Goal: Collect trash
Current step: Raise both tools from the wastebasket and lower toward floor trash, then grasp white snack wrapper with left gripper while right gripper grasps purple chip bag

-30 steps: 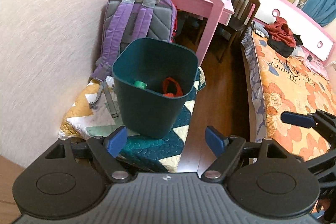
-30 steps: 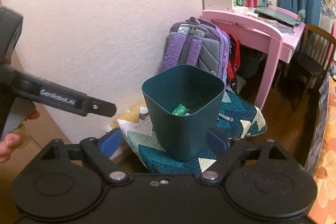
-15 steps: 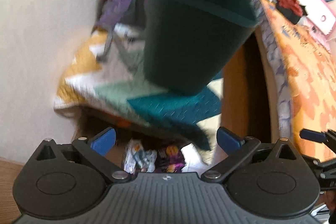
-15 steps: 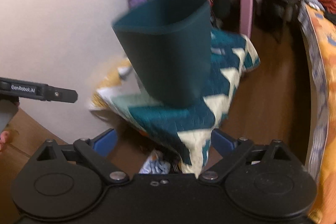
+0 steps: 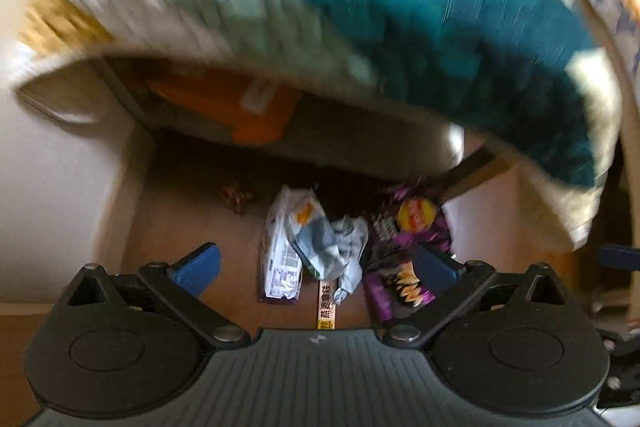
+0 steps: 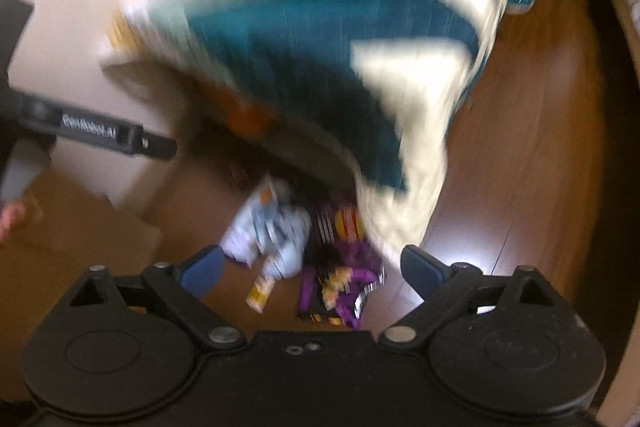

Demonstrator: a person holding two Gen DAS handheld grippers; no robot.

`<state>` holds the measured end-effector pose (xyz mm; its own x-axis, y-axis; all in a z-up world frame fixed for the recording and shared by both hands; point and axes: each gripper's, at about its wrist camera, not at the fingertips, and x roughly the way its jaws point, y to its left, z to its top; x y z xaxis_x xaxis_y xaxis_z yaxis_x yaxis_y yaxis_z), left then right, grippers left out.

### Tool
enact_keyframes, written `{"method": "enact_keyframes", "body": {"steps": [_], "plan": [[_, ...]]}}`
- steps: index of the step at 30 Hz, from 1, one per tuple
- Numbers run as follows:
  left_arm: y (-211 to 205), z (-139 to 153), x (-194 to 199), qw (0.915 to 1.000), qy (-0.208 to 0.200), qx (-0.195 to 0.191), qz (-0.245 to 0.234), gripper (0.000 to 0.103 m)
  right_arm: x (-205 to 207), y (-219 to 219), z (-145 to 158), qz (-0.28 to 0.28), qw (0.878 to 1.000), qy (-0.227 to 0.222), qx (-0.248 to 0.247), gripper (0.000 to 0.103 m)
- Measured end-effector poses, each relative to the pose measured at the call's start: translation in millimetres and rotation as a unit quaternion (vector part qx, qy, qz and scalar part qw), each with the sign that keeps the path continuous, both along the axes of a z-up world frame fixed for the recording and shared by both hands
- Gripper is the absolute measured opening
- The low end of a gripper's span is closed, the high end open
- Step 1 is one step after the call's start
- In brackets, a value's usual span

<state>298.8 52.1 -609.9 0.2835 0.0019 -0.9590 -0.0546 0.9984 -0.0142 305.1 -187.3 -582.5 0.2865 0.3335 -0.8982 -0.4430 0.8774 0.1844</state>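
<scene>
Both grippers point down at the wooden floor, where a small heap of trash lies under the overhanging quilt: a white wrapper, a crumpled grey bag at its 3 o'clock, and a purple snack packet further right, all touching. The left gripper hangs over the heap with its fingers wide apart and empty. The right gripper is likewise spread, gripping nothing, with the purple snack packet lying between its fingers.
</scene>
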Motion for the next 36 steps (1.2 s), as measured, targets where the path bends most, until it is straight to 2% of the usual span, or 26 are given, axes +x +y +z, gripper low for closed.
{"method": "enact_keyframes", "body": {"steps": [6, 11, 17, 20, 24, 25, 27, 28, 29, 31, 32, 33, 34, 36], "plan": [[-8, -91, -2, 0.9999, 0.011, 0.013, 0.001, 0.103, 16, 1, -117, -0.019, 0.999, 0.033, -0.027, 0.089], [-7, -144, 7, 0.9996, 0.011, 0.011, 0.023, 0.103, 42, -3, -187, -0.059, 0.997, 0.046, -0.012, 0.089], [5, -194, 27, 0.9973, 0.013, -0.016, 0.070, 0.103, 58, 3, -239, -0.043, 0.998, 0.034, -0.010, 0.090], [20, -210, 40, 0.9923, 0.013, -0.044, 0.115, 0.103, 66, 10, -261, -0.029, 0.999, 0.032, -0.011, 0.090], [33, -225, 56, 0.9849, 0.013, -0.072, 0.157, 0.102, 76, 17, -278, -0.049, 0.998, 0.041, 0.000, 0.088], [33, -225, 59, 0.9842, 0.015, -0.073, 0.160, 0.097, 79, 17, -281, -0.055, 0.998, 0.043, 0.004, 0.087], [31, -229, 65, 0.9849, 0.023, -0.068, 0.157, 0.078, 81, 19, -285, -0.061, 0.997, 0.048, 0.014, 0.083], [29, -231, 66, 0.9853, 0.028, -0.066, 0.155, 0.061, 81, 20, -285, -0.062, 0.997, 0.049, 0.015, 0.081], [27, -232, 67, 0.9855, 0.033, -0.064, 0.154, 0.050, 81, 21, -286, -0.061, 0.997, 0.050, 0.016, 0.078], [25, -230, 66, 0.9858, 0.032, -0.060, 0.153, 0.047, 79, 23, -284, -0.060, 0.997, 0.049, 0.014, 0.073], [25, -228, 65, 0.9859, 0.029, -0.060, 0.153, 0.042, 79, 23, -283, -0.060, 0.997, 0.048, 0.017, 0.066], [24, -227, 64, 0.9862, 0.027, -0.059, 0.152, 0.038, 78, 22, -280, -0.061, 0.997, 0.050, 0.020, 0.055], [24, -226, 62, 0.9866, 0.027, -0.057, 0.150, 0.035, 76, 20, -278, -0.063, 0.996, 0.053, 0.020, 0.052], [28, -227, 59, 0.9866, 0.026, -0.064, 0.148, 0.033, 73, 16, -273, -0.068, 0.996, 0.059, 0.022, 0.034]]}}
